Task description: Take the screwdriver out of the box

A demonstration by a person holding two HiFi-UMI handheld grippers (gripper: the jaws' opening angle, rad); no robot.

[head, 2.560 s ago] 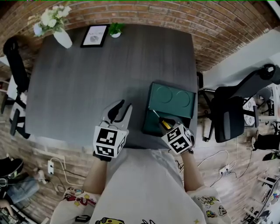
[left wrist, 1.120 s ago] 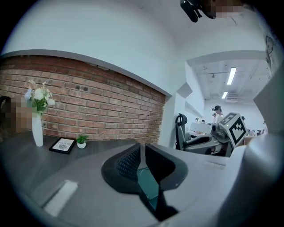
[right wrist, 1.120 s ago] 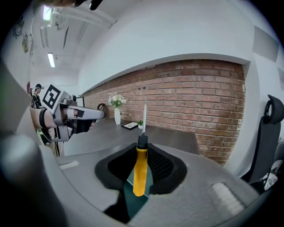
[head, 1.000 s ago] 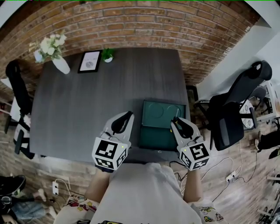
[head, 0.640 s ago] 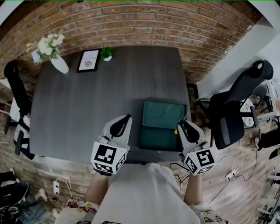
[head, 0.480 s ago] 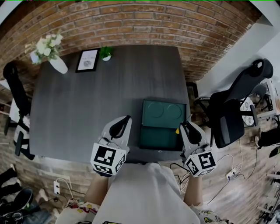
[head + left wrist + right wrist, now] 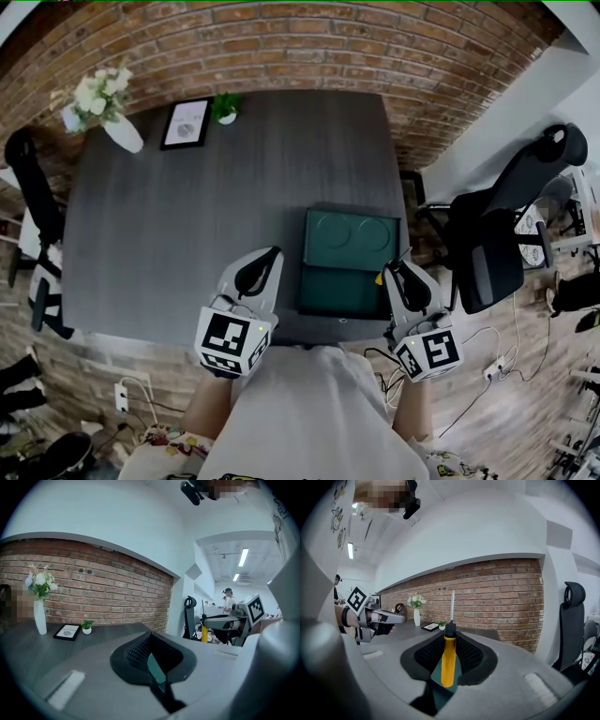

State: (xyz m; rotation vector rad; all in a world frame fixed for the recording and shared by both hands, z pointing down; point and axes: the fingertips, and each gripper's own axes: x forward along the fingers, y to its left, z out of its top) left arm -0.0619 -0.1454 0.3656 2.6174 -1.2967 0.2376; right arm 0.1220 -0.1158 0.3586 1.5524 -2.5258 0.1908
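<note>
extraction step, seemingly near done — right gripper clamps screwdriver by yellow handle beside box; left gripper closed, empty — next: lay it on table

Dim head view, fisheye-warped edges; brighter, soft claw views.

Green box on dark table, near front edge. L gripper just left of box, not touching, tips together. R gripper at box's right edge, clamped on screwdriver: yellow handle showing, shaft angled up-right. Vase w/ flowers, frame, sm plant along far edge. Office chair on right.
</note>
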